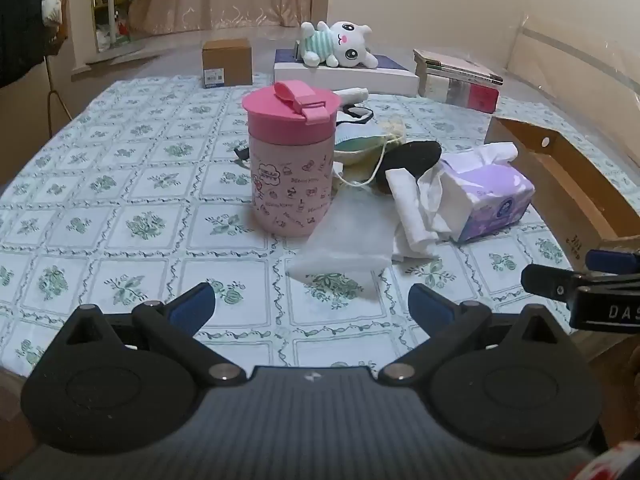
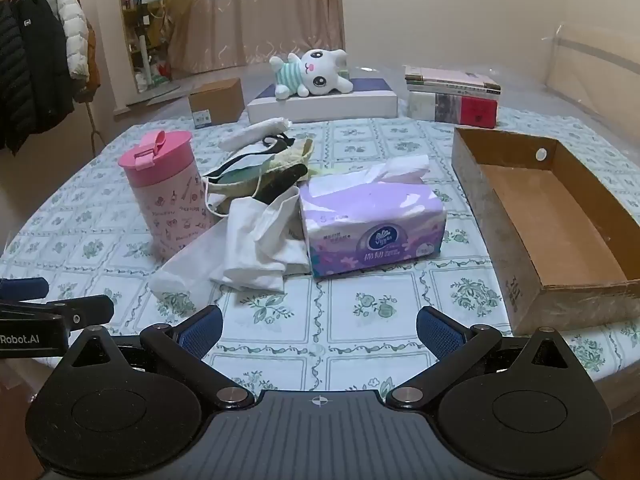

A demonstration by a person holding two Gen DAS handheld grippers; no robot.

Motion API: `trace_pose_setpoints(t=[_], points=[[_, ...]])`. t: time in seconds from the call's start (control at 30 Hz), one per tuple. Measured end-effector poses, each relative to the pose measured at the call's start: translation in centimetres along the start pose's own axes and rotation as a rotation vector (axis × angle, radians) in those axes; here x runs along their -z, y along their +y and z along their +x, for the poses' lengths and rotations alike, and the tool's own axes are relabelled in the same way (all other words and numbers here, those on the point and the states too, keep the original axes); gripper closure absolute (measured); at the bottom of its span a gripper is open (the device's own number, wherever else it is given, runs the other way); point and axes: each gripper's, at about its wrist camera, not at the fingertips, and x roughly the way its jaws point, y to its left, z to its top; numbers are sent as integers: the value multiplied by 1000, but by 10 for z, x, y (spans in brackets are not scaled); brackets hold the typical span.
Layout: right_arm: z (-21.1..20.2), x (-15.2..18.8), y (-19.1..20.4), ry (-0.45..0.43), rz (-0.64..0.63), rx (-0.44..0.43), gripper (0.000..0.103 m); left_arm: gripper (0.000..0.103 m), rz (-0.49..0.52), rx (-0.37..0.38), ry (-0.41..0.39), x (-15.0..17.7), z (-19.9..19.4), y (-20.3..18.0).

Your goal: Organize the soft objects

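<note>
The left gripper (image 1: 312, 310) and right gripper (image 2: 319, 334) are held above the tablecloth (image 2: 360, 344), jaws spread wide and empty. The soft items, white cloths (image 2: 256, 248) and a tissue pack (image 2: 372, 228), are piled between the pink cup (image 2: 168, 196) and the cardboard box (image 2: 560, 216).

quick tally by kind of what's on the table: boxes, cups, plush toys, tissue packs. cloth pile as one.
Boxes: 3 (open cardboard box, small brown box, flat white box)
Cups: 1 (pink lidded cup)
Plush toys: 1 (white plush)
Tissue packs: 1 (purple pack)
Cloth pile: 1
Book stacks: 1
Total: 8
</note>
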Motion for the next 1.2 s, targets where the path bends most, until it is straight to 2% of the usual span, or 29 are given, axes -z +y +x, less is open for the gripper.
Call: trace_pose_setpoints(t=[0.17,0.23,0.27,1.2], points=[[3,1,1,-3,-1,-4,0,2,-10,19,1,3,2,-2],[0,2,2,-3,-4,-5,0,5,3,18,1,4,3,-5],[0,2,3,-3,-3,-5,0,5,-27,25,5,2,2,3],[-7,-1,8,-16,-11,-6,0,5,-21,21,-3,3,-4,0]])
